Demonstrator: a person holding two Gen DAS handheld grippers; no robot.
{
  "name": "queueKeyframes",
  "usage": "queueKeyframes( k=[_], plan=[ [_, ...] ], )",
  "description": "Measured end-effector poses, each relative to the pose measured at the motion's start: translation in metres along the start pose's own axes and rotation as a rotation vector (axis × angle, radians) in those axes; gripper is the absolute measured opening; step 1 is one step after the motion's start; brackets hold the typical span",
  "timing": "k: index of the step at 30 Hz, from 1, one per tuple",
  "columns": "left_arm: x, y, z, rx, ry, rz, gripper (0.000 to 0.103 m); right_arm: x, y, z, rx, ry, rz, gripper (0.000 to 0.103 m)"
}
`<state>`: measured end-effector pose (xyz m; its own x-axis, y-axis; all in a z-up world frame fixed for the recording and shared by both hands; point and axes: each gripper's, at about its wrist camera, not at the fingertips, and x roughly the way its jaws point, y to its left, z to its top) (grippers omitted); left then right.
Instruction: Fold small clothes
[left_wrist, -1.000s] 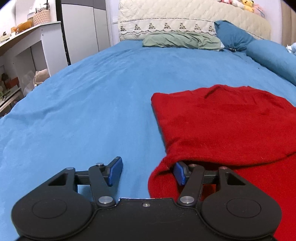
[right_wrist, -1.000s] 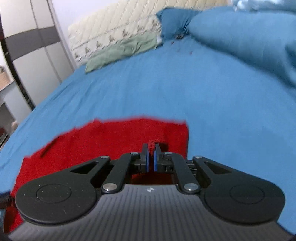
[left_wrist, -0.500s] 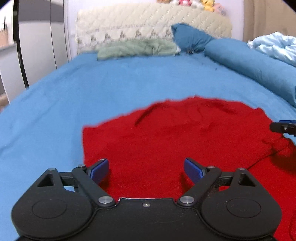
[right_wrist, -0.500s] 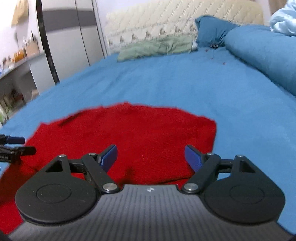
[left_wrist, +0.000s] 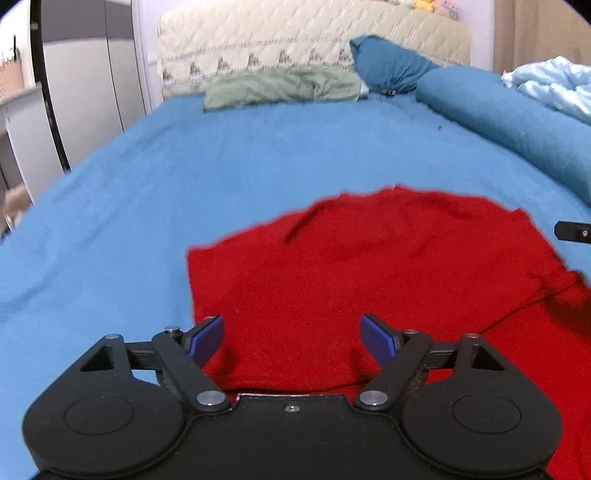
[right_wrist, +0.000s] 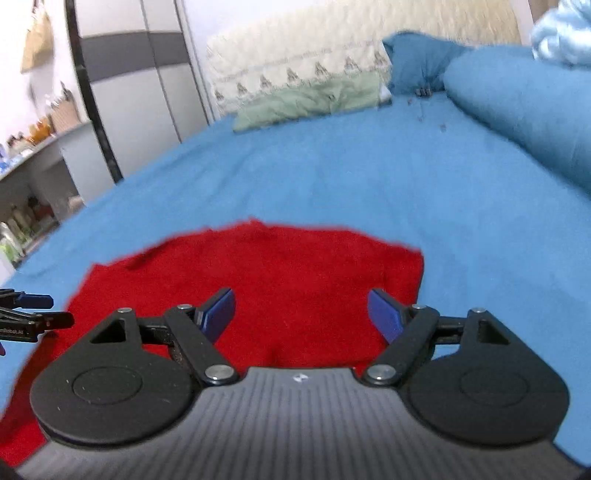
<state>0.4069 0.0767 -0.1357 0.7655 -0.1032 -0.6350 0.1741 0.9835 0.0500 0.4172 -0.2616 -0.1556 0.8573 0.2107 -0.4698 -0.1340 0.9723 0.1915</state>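
A red knitted garment (left_wrist: 369, 266) lies flat and folded on the blue bedsheet (left_wrist: 184, 166). My left gripper (left_wrist: 291, 325) hovers over the garment's near left part. Its blue pads stand wide apart and the jaws are closing slightly, with only the cloth below in the gap. My right gripper (right_wrist: 301, 297) hangs open above the right part of the same garment (right_wrist: 295, 269), gripping nothing. A tip of the right gripper (left_wrist: 572, 230) shows at the left view's right edge. The left gripper (right_wrist: 26, 310) shows at the right view's left edge.
A green cloth (left_wrist: 280, 86) and a blue pillow (left_wrist: 388, 66) lie against the quilted headboard. A long blue bolster (left_wrist: 498, 118) and a pale blue quilt (left_wrist: 554, 85) run along the right side. A wardrobe (left_wrist: 85, 92) and shelves (right_wrist: 33, 177) stand to the left of the bed.
The right gripper was shut on the garment's edge and has let go, opening wide. The left gripper widened, left the cloth's edge and moved right and up over the garment.
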Motion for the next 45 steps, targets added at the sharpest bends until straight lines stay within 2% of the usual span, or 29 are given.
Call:
queueKeyframes(
  k=[3,6,11,17,22,25,29,31,34,39,40,42,45],
  plan=[
    [-0.047,-0.003,0.016,-0.003,-0.042,0.001,0.087,-0.048,0.007,0.02,-0.001,-0.049,0.05,0.096],
    [-0.101,-0.008,0.028,0.011,-0.085,-0.01,0.096,-0.107,0.017,0.039,0.005,-0.103,0.072,0.103],
    [-0.193,-0.014,0.031,0.016,-0.14,-0.027,0.102,-0.202,0.028,0.056,0.025,-0.156,0.116,0.103],
    [-0.271,-0.013,0.005,-0.022,-0.159,-0.07,0.102,-0.301,0.04,0.048,-0.036,-0.124,0.12,0.103],
    [-0.297,-0.007,-0.046,-0.079,-0.114,-0.06,0.102,-0.357,0.057,0.005,-0.107,-0.045,0.056,0.103],
    [-0.299,-0.007,-0.086,-0.119,-0.077,-0.054,0.102,-0.368,0.06,-0.033,-0.097,-0.003,0.043,0.103],
    [-0.289,-0.003,-0.139,-0.223,-0.02,-0.11,0.102,-0.368,0.053,-0.093,-0.044,0.077,0.027,0.103],
    [-0.28,-0.001,-0.162,-0.264,0.009,-0.103,0.102,-0.361,0.047,-0.119,-0.018,0.114,0.015,0.103],
    [-0.261,-0.002,-0.192,-0.295,0.05,-0.073,0.098,-0.351,0.043,-0.156,0.002,0.152,-0.049,0.103],
    [-0.242,-0.007,-0.219,-0.256,0.09,-0.006,0.084,-0.338,0.034,-0.201,0.045,0.173,-0.106,0.103],
    [-0.238,-0.007,-0.224,-0.253,0.094,0.0,0.083,-0.335,0.034,-0.207,0.041,0.176,-0.122,0.1],
    [-0.232,-0.006,-0.228,-0.261,0.103,0.006,0.074,-0.329,0.032,-0.216,0.037,0.182,-0.148,0.096],
    [-0.228,-0.006,-0.235,-0.267,0.11,0.017,0.072,-0.321,0.028,-0.222,0.06,0.188,-0.171,0.089]
  ],
)
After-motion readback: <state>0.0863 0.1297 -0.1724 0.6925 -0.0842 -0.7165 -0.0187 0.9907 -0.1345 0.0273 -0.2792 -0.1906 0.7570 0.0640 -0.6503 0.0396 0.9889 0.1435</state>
